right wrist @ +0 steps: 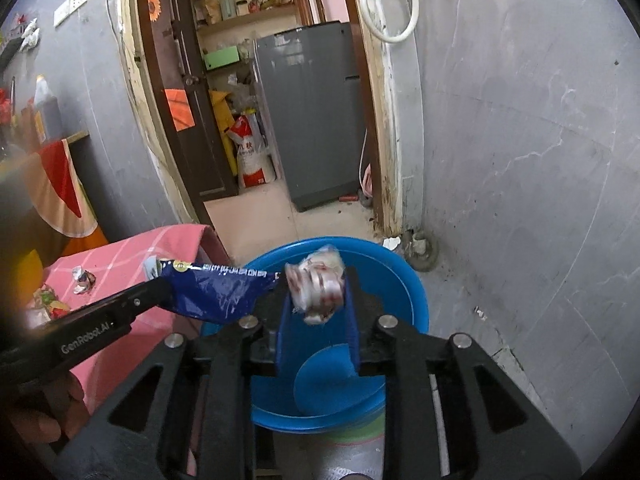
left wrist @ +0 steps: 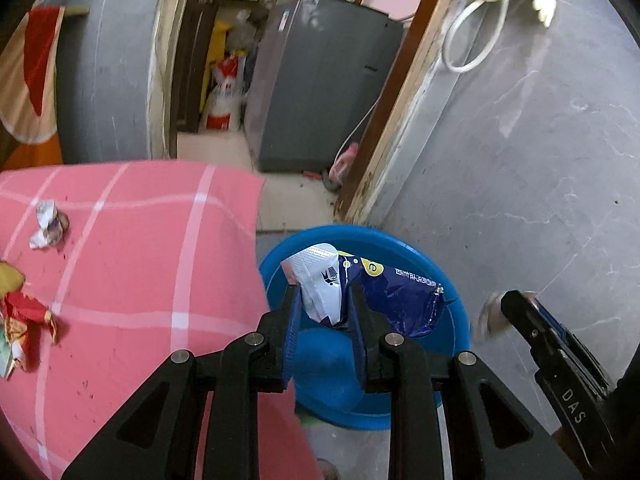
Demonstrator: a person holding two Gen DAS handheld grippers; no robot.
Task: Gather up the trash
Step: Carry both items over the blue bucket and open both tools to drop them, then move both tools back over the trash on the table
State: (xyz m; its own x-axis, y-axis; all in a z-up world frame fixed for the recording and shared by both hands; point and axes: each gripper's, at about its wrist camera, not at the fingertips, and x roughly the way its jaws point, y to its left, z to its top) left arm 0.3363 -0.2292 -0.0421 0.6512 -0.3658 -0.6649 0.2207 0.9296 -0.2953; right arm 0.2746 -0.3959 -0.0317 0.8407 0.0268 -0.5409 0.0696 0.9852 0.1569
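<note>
Grey plastered walls [right wrist: 520, 140] close in the right side, and a worn wooden door frame [right wrist: 384, 120] opens onto a back room where a grey metal cabinet [right wrist: 308, 120] stands on a pale tiled floor [right wrist: 256, 216]. A white looped hose [right wrist: 388, 4] hangs on the wall beside the frame.

On the left, a table under a pink checked cloth [left wrist: 132, 264] ends at a corner just beside a round blue plastic basin [left wrist: 452, 312] that sits on the grey floor. The basin's far rim lies near the foot of the door frame; open floor runs to its right along the wall.

The left gripper [left wrist: 324, 304] hangs over the basin with its fingers pinching a blue and white foil snack wrapper [left wrist: 392, 296], whose torn end sticks out to the right above the basin's inside. The right gripper [right wrist: 318, 296] is also above the basin, just beside the left one, its blue-padded fingers closed on a crumpled clear plastic wad with red marks [right wrist: 316, 284].

On the cloth, a small crumpled white and silver wrapper [left wrist: 48, 224] lies well back from the table edge, and a red and yellow crumpled wrapper [left wrist: 24, 316] lies nearer the left margin.
</note>
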